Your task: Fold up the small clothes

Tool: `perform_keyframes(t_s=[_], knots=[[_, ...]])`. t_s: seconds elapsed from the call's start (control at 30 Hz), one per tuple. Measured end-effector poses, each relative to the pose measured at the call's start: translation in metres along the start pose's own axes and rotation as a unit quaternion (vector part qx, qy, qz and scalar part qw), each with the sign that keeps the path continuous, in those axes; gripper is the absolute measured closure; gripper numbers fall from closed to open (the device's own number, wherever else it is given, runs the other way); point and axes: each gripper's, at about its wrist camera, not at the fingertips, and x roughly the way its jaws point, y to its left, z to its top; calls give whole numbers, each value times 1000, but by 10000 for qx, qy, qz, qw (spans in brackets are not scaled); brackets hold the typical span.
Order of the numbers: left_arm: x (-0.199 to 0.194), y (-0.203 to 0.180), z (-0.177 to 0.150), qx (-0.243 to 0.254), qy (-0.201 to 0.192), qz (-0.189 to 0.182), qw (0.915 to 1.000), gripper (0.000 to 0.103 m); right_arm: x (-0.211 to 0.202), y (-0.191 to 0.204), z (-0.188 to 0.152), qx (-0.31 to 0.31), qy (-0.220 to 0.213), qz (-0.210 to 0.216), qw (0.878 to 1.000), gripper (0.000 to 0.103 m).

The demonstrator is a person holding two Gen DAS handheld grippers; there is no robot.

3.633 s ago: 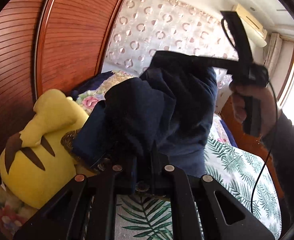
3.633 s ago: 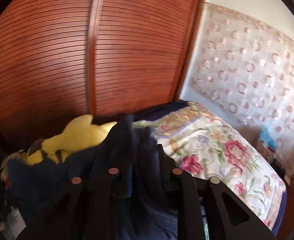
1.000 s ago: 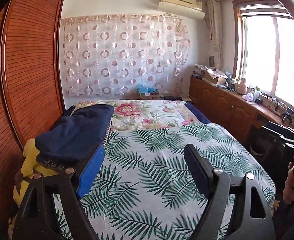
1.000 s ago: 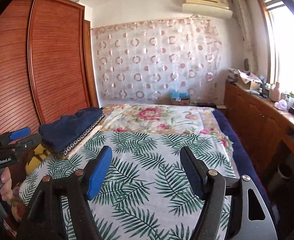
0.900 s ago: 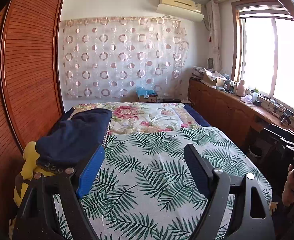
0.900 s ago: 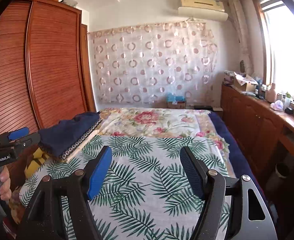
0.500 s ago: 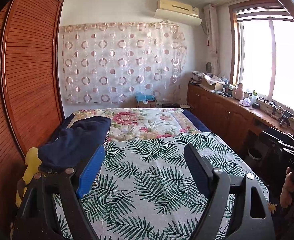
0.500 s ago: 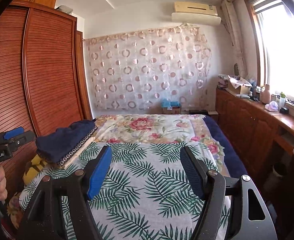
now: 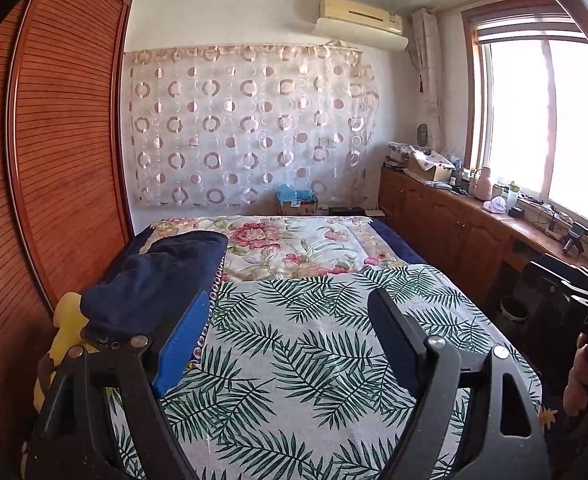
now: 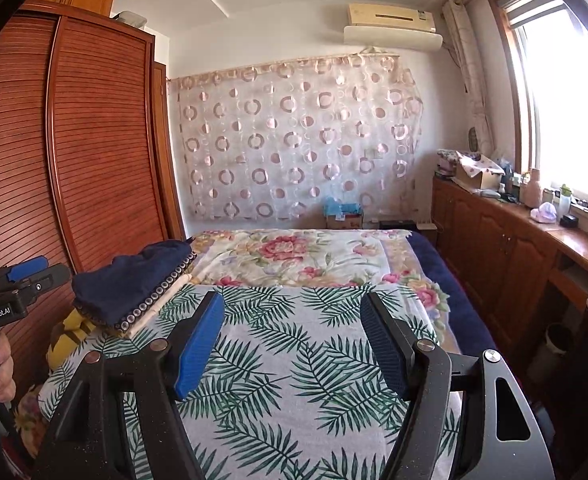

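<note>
Both released, gripping nothing: left tongs [image 9: 289,336] and right tongs [image 10: 291,340] above bed [image 10: 277,364]. Folded navy garment [image 10: 133,280] at 10 o'clock, well apart, atop yellow plush toy [image 10: 69,336].

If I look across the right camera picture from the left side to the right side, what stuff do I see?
Wooden wardrobe → folded navy clothes → circle-patterned curtain → long wooden counter → bright window.
</note>
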Motion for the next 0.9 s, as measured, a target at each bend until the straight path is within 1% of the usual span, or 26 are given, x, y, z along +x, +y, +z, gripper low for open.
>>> perform_keyframes(t_s=[0.33,0.9], knots=[[-1,2,1,13,-15,21,10000,21,0,-9,2,-7,-23,12,10000,31],[-2,2,5,39,-50,35,10000,21,1,-11,-2,-23,-36,18,10000,31]])
